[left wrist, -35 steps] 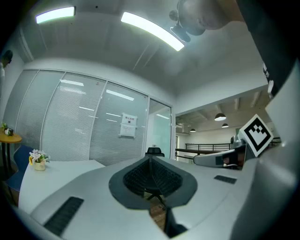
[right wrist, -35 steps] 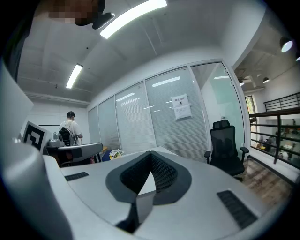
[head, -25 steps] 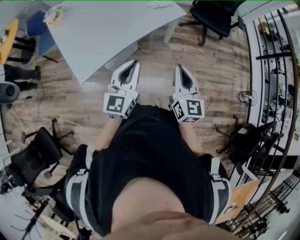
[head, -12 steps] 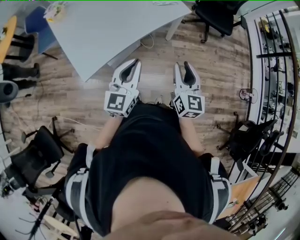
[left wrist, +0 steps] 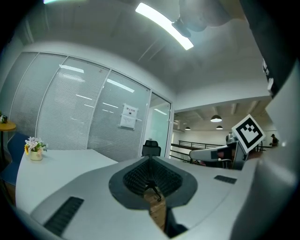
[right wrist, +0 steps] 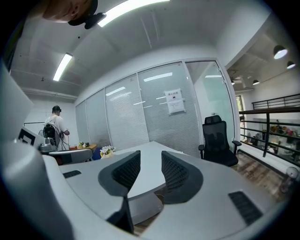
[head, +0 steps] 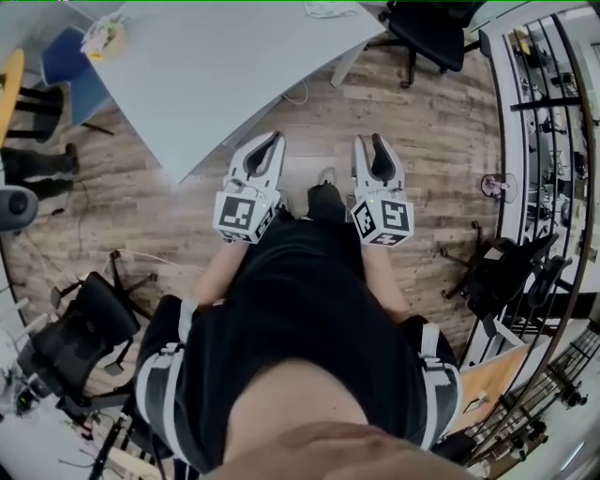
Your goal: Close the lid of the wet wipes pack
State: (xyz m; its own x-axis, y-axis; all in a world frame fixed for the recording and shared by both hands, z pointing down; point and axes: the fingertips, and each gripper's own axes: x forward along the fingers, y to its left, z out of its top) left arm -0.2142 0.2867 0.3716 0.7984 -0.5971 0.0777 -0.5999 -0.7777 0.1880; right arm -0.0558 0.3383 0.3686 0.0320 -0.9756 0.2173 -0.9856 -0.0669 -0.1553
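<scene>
A pale flat packet (head: 330, 8) lies at the far edge of the white table (head: 216, 66); I cannot tell whether it is the wet wipes pack, and its lid does not show. Both grippers hang over the wooden floor in front of the person's body, short of the table. On my left gripper (head: 275, 137) (left wrist: 150, 158) the tips meet, with nothing between them. The jaws of my right gripper (head: 368, 140) (right wrist: 151, 153) opened within the last second and stand apart, empty, pointing at the table's edge.
A small pot of flowers (head: 105, 36) (left wrist: 35, 146) stands on the table's far left corner. One black office chair (head: 427, 33) stands beyond the table, another (head: 80, 323) at the left. A railing (head: 544, 112) runs along the right. Another person (right wrist: 55, 126) stands far off.
My right gripper's jaws went from shut to open. The table's corner has come nearer to both grippers, and a shoe now shows between them.
</scene>
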